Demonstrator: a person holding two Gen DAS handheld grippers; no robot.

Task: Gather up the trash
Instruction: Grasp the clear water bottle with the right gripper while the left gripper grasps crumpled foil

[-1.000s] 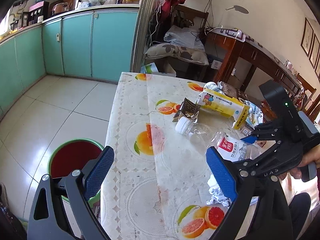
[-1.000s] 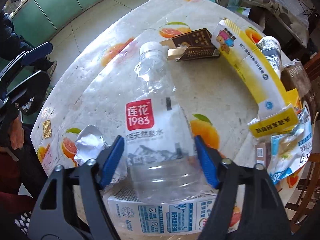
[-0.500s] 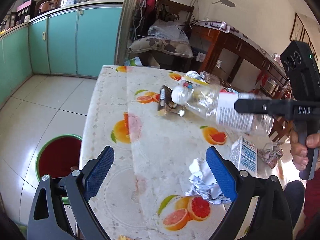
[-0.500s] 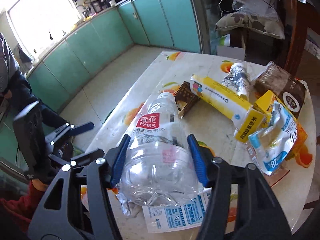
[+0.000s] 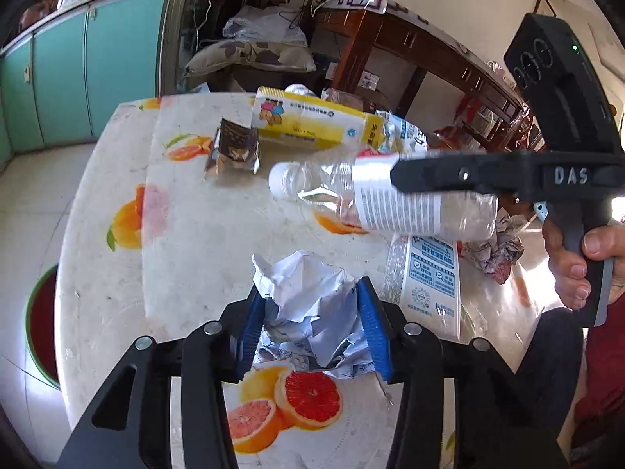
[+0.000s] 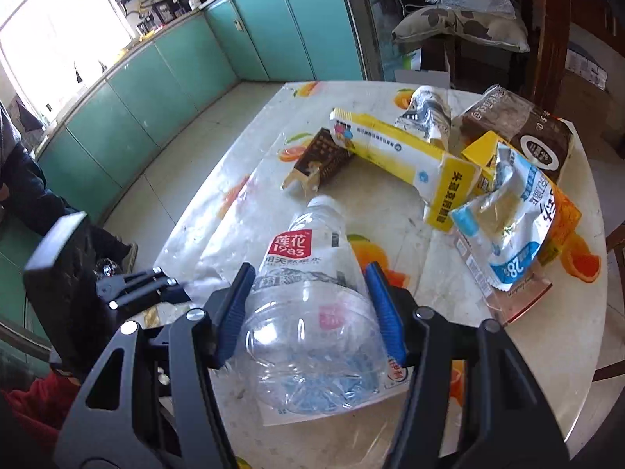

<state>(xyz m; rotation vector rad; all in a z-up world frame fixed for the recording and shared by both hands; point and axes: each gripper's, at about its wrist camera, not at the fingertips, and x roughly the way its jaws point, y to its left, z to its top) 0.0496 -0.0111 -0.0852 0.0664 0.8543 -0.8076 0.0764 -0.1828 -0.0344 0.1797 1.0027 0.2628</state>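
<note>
Trash lies scattered over the round table point(image 5: 187, 211), which wears a pale cloth printed with orange and grapefruit slices. At the near edge, the left hand-held gripper point(image 5: 314, 326) has its blue pads pinched on a crumpled white paper wad point(image 5: 308, 305) that sits on the cloth just above a printed grapefruit. The right hand-held gripper point(image 6: 312, 312) is clamped on a clear plastic bottle point(image 6: 308, 293) with a red-and-white label, gripping it around its wide lower body; in the left wrist view the bottle point(image 5: 375, 199) hangs above the table, lying nearly level with its white cap pointing left. A flattened white and blue carton point(image 5: 433, 269) lies on the table right under the bottle, and a crumpled red-and-white wrapper point(image 5: 496, 250) rests just to its right.

Farther back, a long yellow box point(image 6: 406, 160) lies slantwise, with a small brown carton point(image 6: 316, 160) touching its left end. A silver foil pouch point(image 6: 425, 113) sits behind the yellow box, a dark brown bag point(image 6: 527, 133) lies at the far right, and a blue-and-white plastic bag point(image 6: 504, 215) rests on an orange box near the right edge.

On the floor to the left of the table stands a green-rimmed bin point(image 5: 39, 324) with a red inside. Teal cabinets point(image 6: 164, 62) line the far wall.
</note>
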